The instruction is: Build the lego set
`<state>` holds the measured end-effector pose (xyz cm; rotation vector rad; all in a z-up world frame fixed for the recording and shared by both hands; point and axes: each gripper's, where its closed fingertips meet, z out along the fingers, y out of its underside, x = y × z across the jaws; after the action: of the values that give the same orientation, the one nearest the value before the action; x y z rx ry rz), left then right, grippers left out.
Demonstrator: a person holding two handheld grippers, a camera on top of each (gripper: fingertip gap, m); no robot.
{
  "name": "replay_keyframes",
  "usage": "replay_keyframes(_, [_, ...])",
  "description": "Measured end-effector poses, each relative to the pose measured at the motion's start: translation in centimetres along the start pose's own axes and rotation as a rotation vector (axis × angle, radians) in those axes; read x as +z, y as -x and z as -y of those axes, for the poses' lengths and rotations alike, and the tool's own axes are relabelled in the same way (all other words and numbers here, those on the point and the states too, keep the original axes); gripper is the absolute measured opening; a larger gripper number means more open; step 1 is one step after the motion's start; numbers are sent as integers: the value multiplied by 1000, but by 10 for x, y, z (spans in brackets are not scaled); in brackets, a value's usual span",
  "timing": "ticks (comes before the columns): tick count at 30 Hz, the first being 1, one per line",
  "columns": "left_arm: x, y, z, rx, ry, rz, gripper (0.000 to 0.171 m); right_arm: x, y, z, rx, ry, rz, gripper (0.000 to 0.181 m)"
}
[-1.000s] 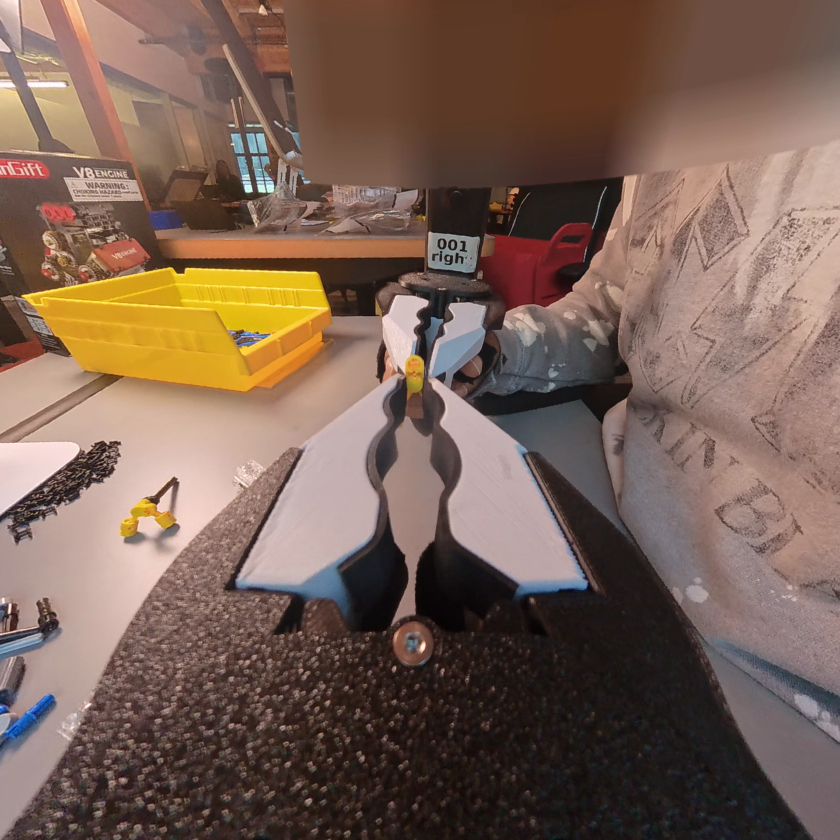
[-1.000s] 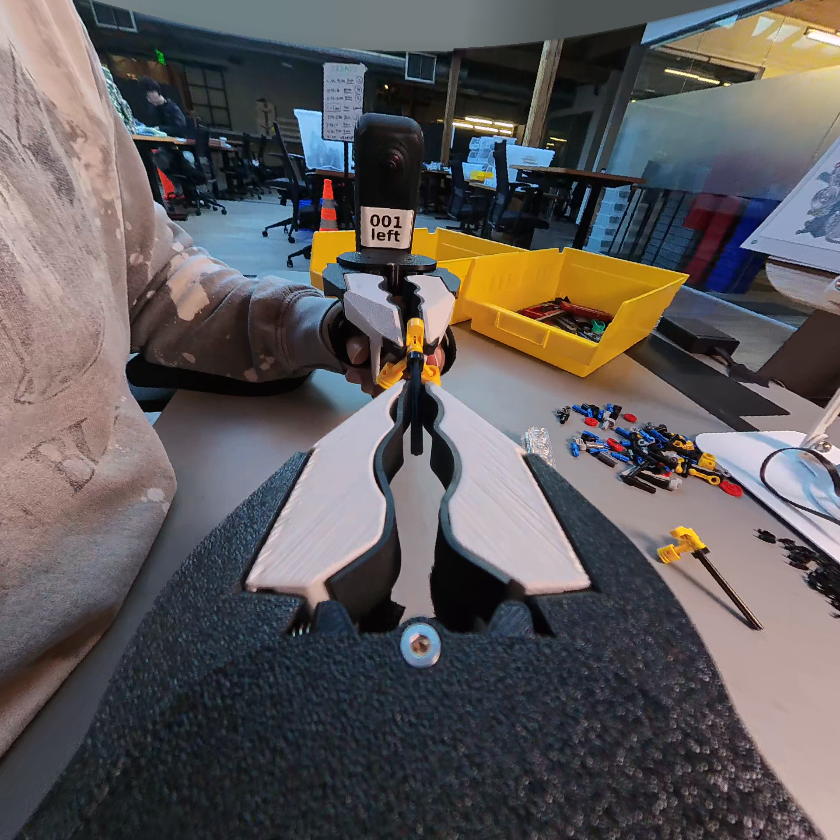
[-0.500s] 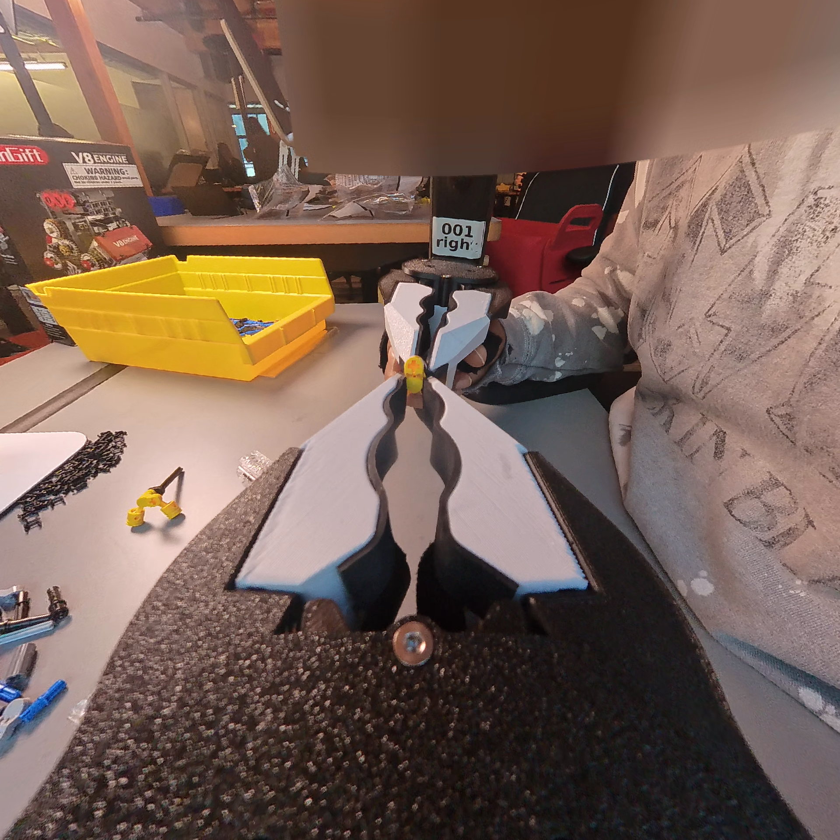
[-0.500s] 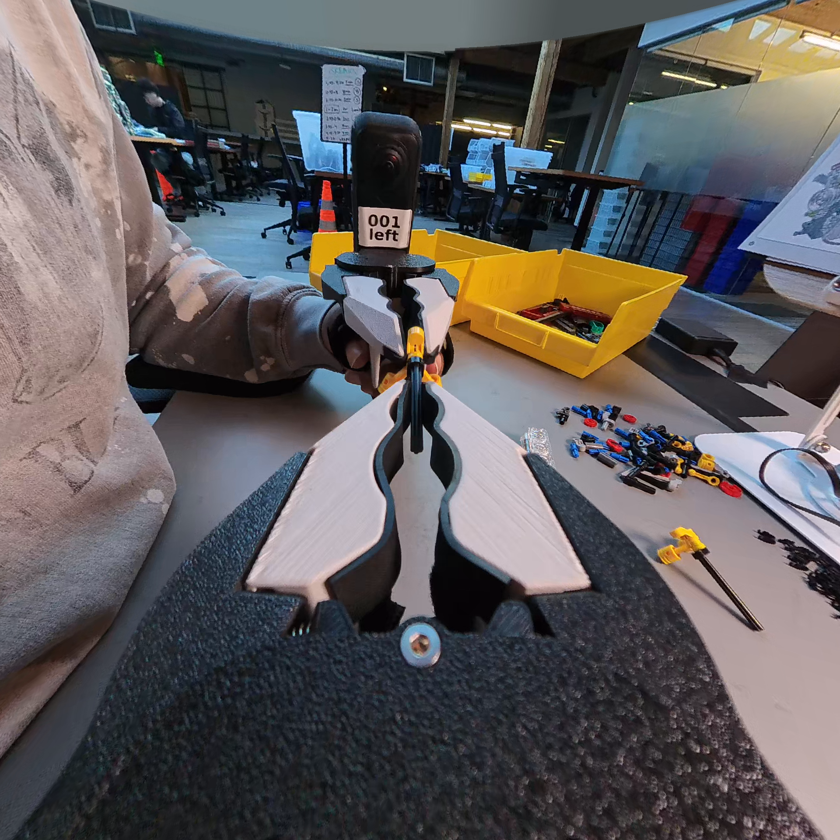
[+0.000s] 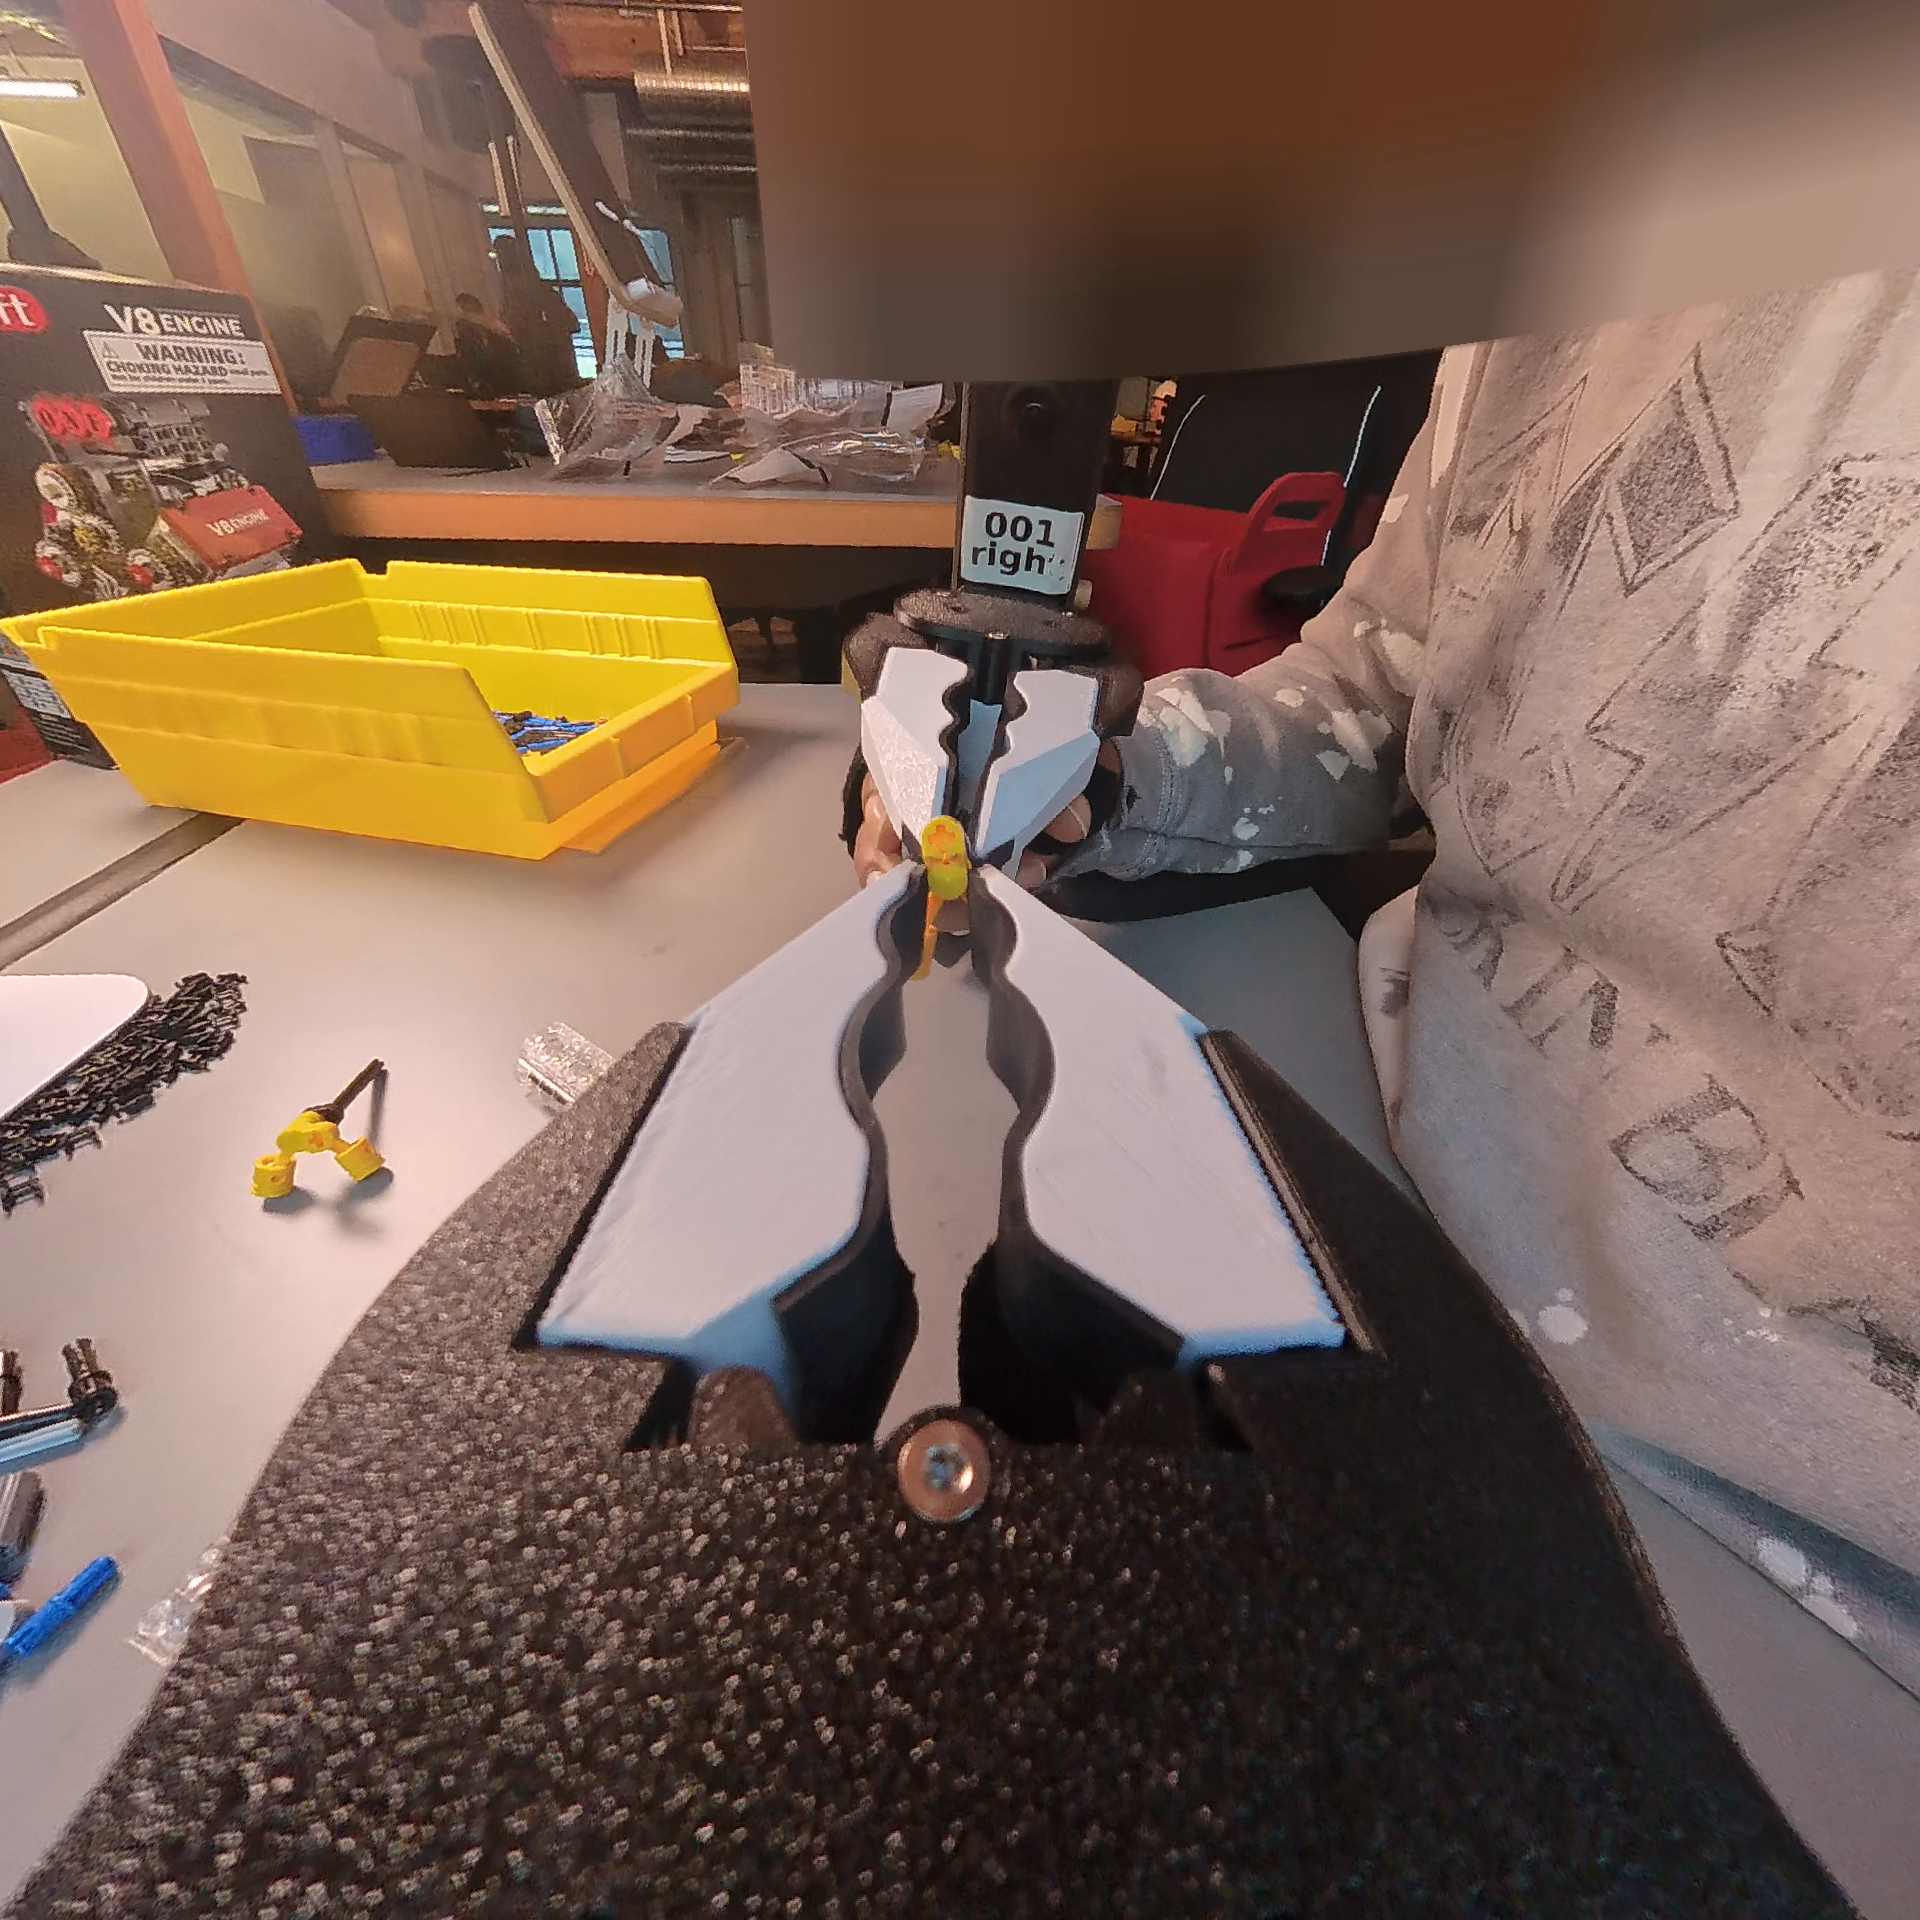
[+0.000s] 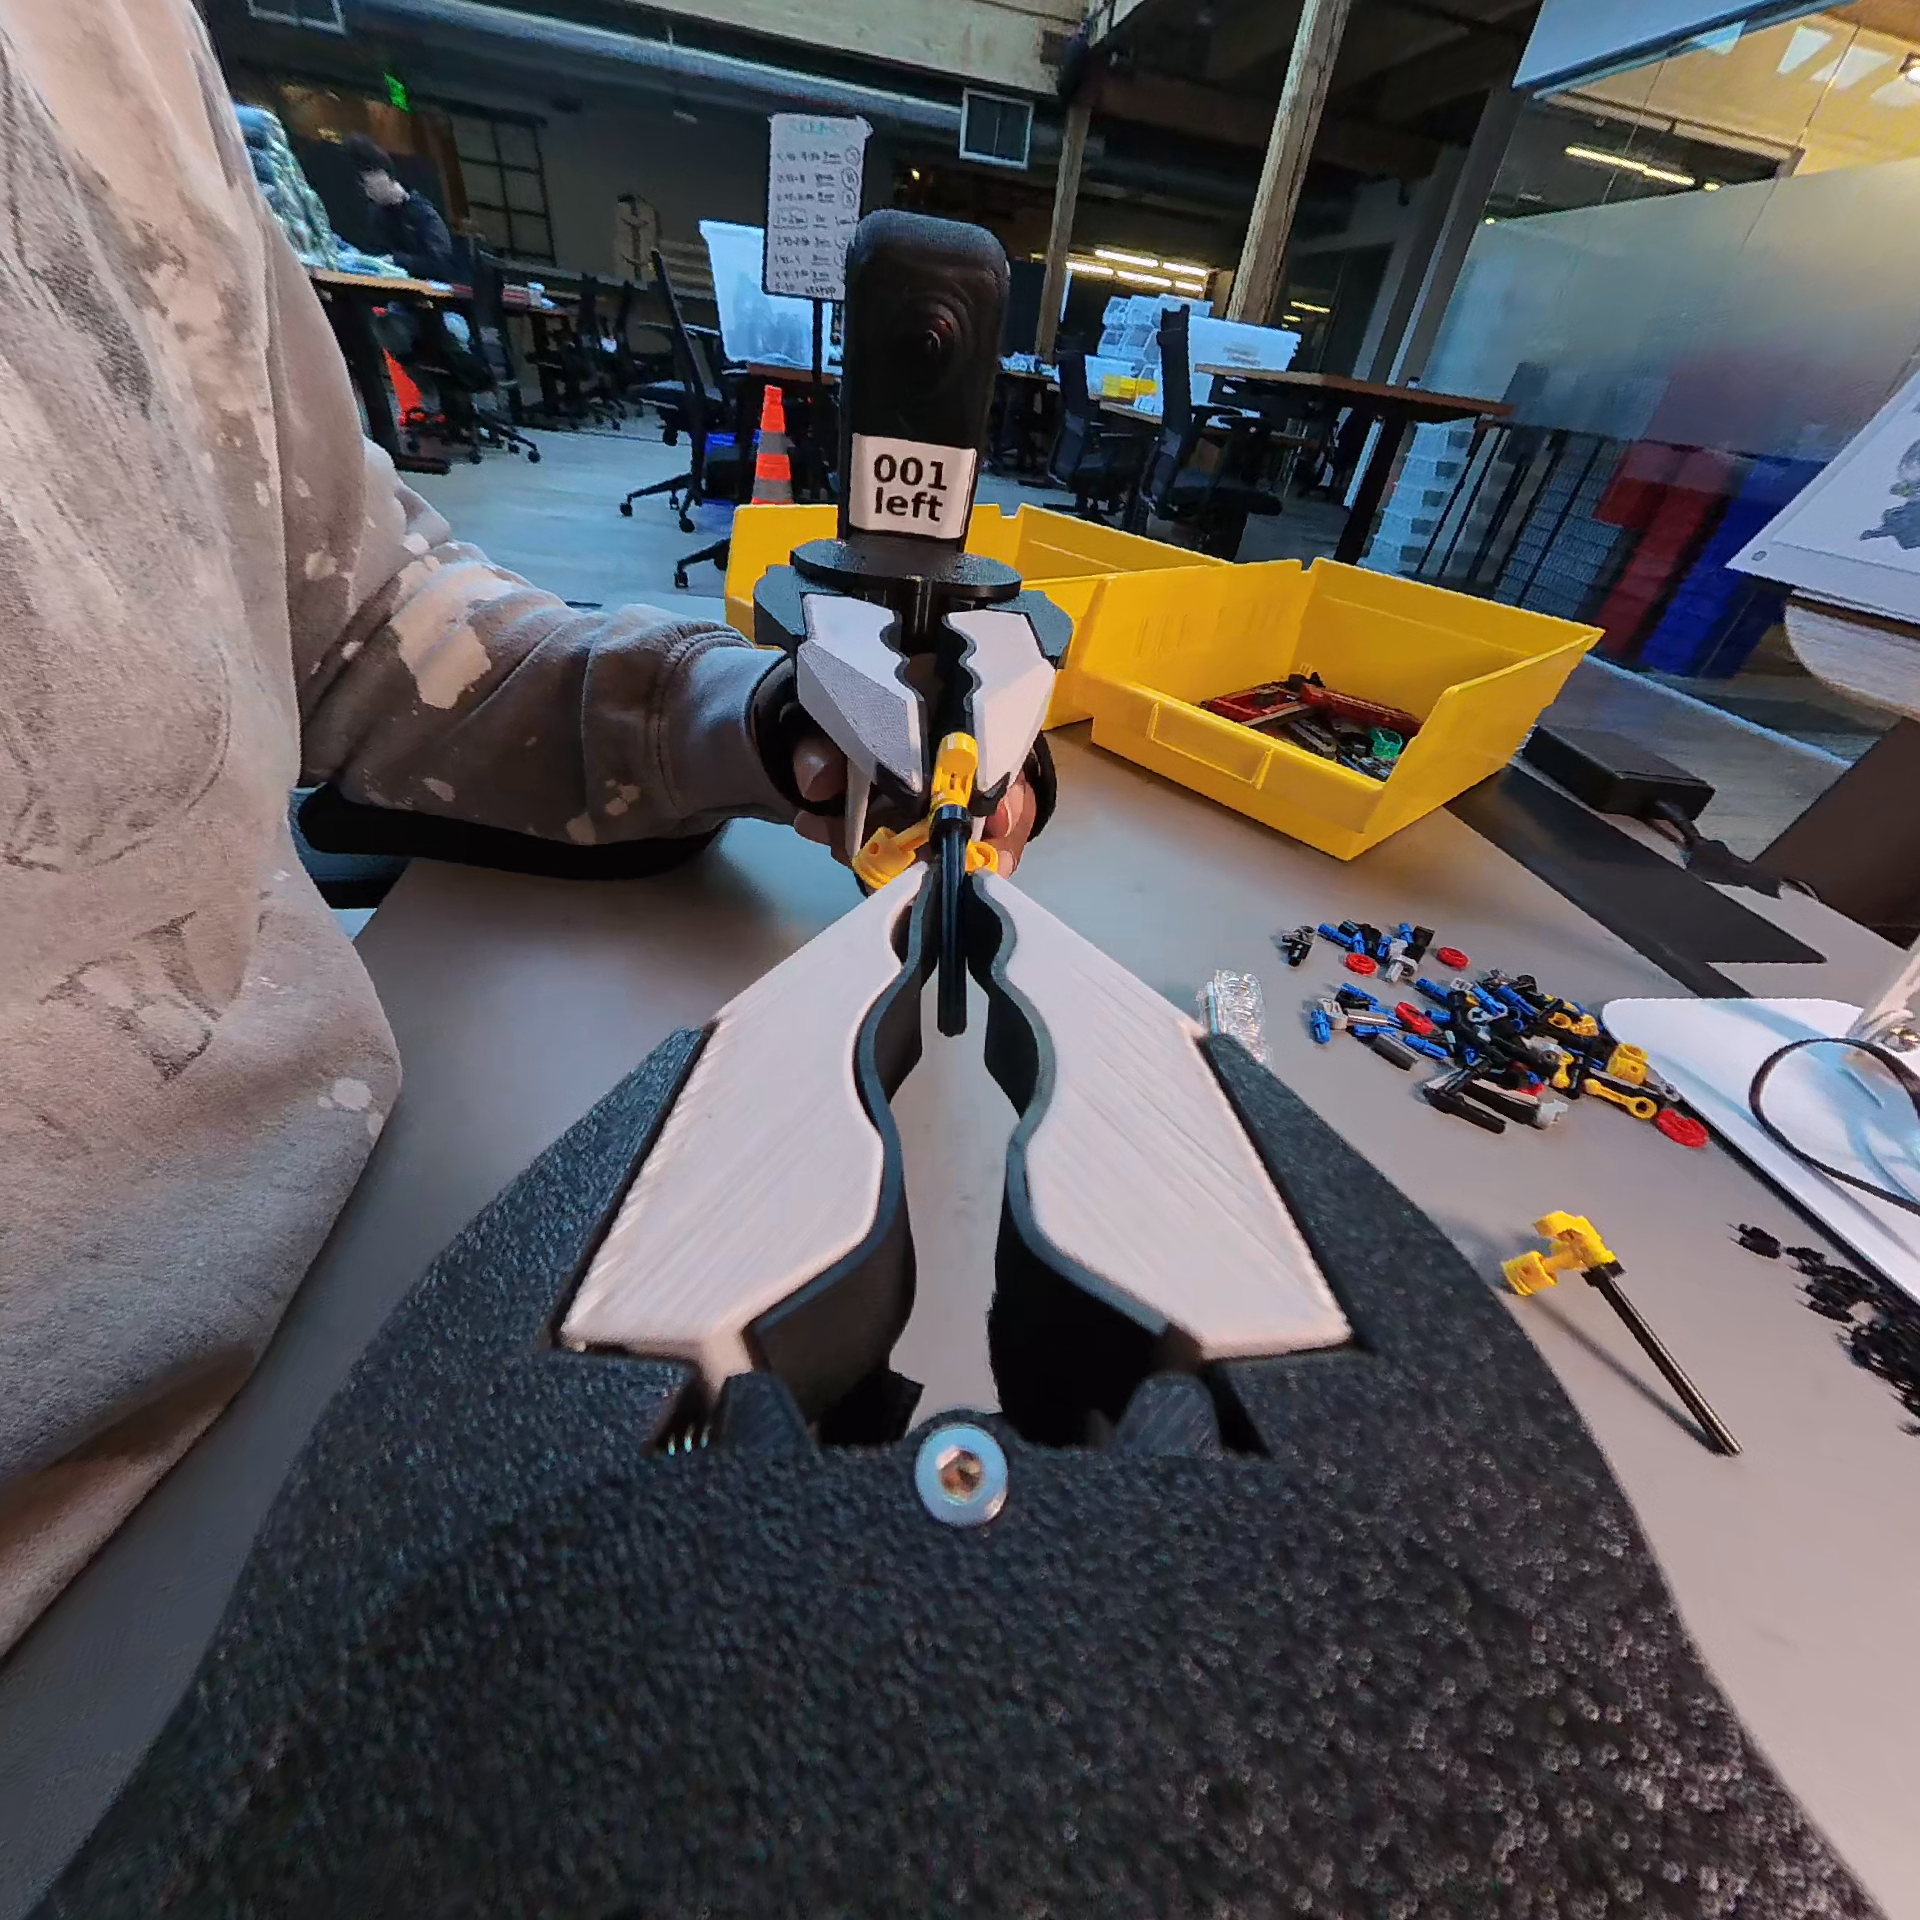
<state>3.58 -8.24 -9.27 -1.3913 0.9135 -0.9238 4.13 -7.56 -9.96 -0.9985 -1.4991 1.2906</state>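
Observation:
My two grippers meet tip to tip above the grey table, beside a person's sleeve. My left gripper [image 5: 940, 883] is shut on a yellow connector [image 5: 945, 862], and a thin yellow arm hangs back between its fingers. My right gripper [image 6: 945, 883] is shut on a black axle [image 6: 948, 956] whose tail runs back between its fingers. Yellow connectors [image 6: 883, 854] sit on the axle just past my right fingertips. The right gripper [image 5: 966, 821] faces me in the left wrist view. The left gripper [image 6: 940, 779] faces me in the right wrist view, pinching the top yellow connector [image 6: 954, 767].
A yellow bin [image 5: 364, 707] and a toy kit box [image 5: 135, 436] stand at the left. Another yellow bin [image 6: 1330, 665] holds parts. On the table lie a spare yellow-and-black axle piece [image 6: 1590, 1288], also in the left wrist view [image 5: 317, 1138], a pile of coloured parts [image 6: 1475, 1029] and black pins [image 5: 125, 1049]. Less than 4 cm separates the two grippers' tips.
Both grippers have stayed shut and tip to tip. The left gripper has shifted slightly, and a yellow arm of the held piece now shows between its fingers.

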Motion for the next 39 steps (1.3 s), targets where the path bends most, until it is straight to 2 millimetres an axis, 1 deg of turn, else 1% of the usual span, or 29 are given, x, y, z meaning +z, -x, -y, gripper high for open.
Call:
replay_keyframes(3, [-1, 2, -2, -13, 8, 3, 7, 1, -1, -2, 10, 7, -1, 4])
replay_keyframes(6, [-2, 8, -6, -50, 16, 28, 8, 1, -6, -5, -14, 15, -38, 4])
replay_keyframes(8, [-5, 14, -7, -105, 14, 42, 18, -2, -13, -2, -55, 2, -91, 4])
replay_keyframes(11, [-4, 17, -13, -210, 23, 16, 18, -5, -23, 0, -224, 22, -206, 4])
replay_keyframes(13, [2, 14, -11, -261, -2, -9, 18, -2, -20, 2, -329, 34, -246, 4])
replay_keyframes(16, [8, 12, -8, -229, -10, 0, 16, 7, -10, -1, -446, 69, -244, 4])
replay_keyframes(18, [6, 10, -8, -187, 3, 4, 11, 8, -9, -2, -492, 80, -260, 4])
replay_keyframes(22, [3, 5, -7, -85, 19, 15, 10, 9, -5, -2, -431, 65, -214, 4])
replay_keyframes(24, [4, 7, -8, -54, 34, 41, 10, 8, -7, -4, -378, 60, -206, 4])
replay_keyframes(26, [3, 16, -14, -73, 83, 91, 12, 6, -13, -6, -335, 57, -217, 4])
replay_keyframes(28, [-1, 24, -23, -116, 137, 119, 22, 5, -15, -13, -280, 76, -197, 4])
replay_keyframes(31, [-8, 31, -24, -105, 152, 148, 25, 3, -22, -17, -217, 89, -201, 4])
replay_keyframes(33, [-10, 31, -23, -72, 157, 158, 25, 1, -25, -18, -196, 94, -202, 4])
replay_keyframes(35, [-8, 27, -22, -37, 159, 148, 22, 1, -27, -20, -182, 107, -204, 4])
replay_keyframes(39, [-3, 27, -24, 2, 158, 165, 20, 4, -24, -27, -177, 149, -160, 4])
